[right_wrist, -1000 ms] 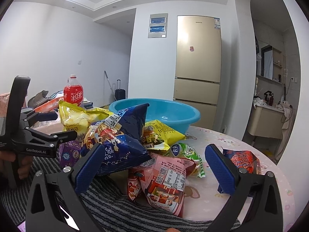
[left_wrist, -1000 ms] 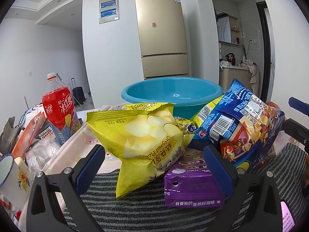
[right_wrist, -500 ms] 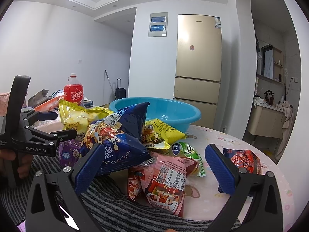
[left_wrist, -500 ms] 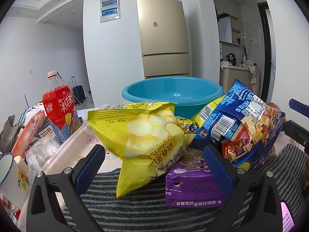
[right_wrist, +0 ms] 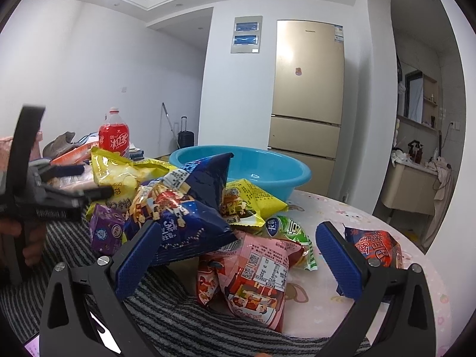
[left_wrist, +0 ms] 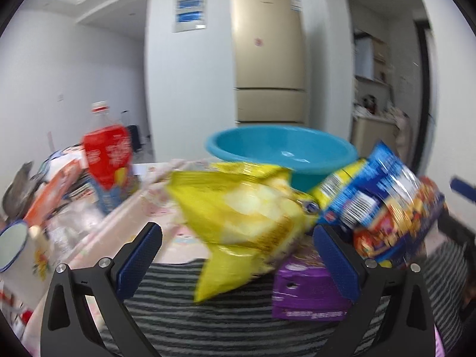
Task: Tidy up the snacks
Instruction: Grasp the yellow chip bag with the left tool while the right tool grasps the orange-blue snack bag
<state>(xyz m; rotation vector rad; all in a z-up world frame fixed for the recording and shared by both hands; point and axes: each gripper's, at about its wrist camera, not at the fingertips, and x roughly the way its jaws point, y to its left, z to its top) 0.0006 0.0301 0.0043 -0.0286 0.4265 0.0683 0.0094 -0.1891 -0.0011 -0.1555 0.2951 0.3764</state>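
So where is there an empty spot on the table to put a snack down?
The pink tablecloth is bare between the blue basin and the red bag at the right. The basin itself looks empty too. The middle is crowded: the dark blue bag, yellow chip bag and pink bag pile together.

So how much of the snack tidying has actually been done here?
Nothing looks sorted yet: the round blue plastic basin appears empty. Neither the left gripper nor the right gripper holds anything; both are open. The yellow chip bag, dark blue snack bag, purple box and pink packet all lie heaped on the table, left to sort.
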